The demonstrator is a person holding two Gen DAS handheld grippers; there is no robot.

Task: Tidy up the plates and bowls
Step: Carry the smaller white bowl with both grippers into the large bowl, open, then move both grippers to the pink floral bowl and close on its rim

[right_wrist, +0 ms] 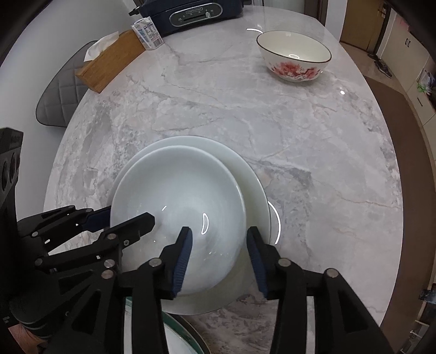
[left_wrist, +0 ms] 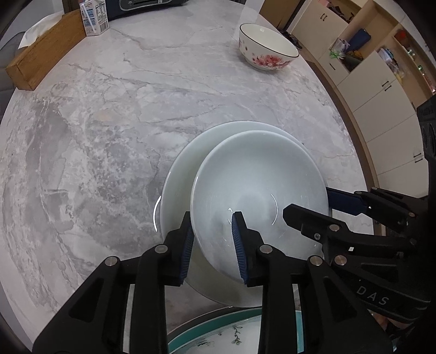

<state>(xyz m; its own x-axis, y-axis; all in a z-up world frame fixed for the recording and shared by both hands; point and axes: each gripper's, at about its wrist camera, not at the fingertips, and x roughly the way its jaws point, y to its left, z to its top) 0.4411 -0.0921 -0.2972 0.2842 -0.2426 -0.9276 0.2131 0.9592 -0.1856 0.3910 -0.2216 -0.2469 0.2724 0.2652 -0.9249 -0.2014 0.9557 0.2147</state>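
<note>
Landmark = white plate (left_wrist: 179, 174) on the marble table (left_wrist: 109, 141); everything placed relative to it, left to right.

Far left & beyond the plate: wooden tissue box (left_wrist: 41, 51), w/ a milk carton (left_wrist: 94, 17) just beside its far end. A dark appliance (right_wrist: 190, 13) sits behind those, at the table's back edge. In the right wrist view a grey quilted chair cushion (right_wrist: 58, 100) shows off the table edge, left of the plate.

On the plate: 1 white bowl (left_wrist: 259, 174), sitting off-centre toward the plate's right side in the left wrist view. Can't tell if the bowl is fully resting or slightly lifted.

Left gripper (left_wrist: 211, 245): jaws spread, 1 blue pad outside the bowl's near-left wall, the other inside the bowl; a gap shows at the wall, so it straddles the rim w/o pinching.

Right gripper (right_wrist: 220, 257): jaws spread too, 1 pad inside the bowl, the other outside its right wall over the plate; straddling, not clamped.

Near side of the plate, by the grippers: a teal-rimmed plate (left_wrist: 218, 332), mostly hidden.

Far right, well beyond the plate: floral bowl (left_wrist: 268, 46) w/ dark rim, upright, well apart. Cabinets (left_wrist: 381, 114) beyond the table edge.
</note>
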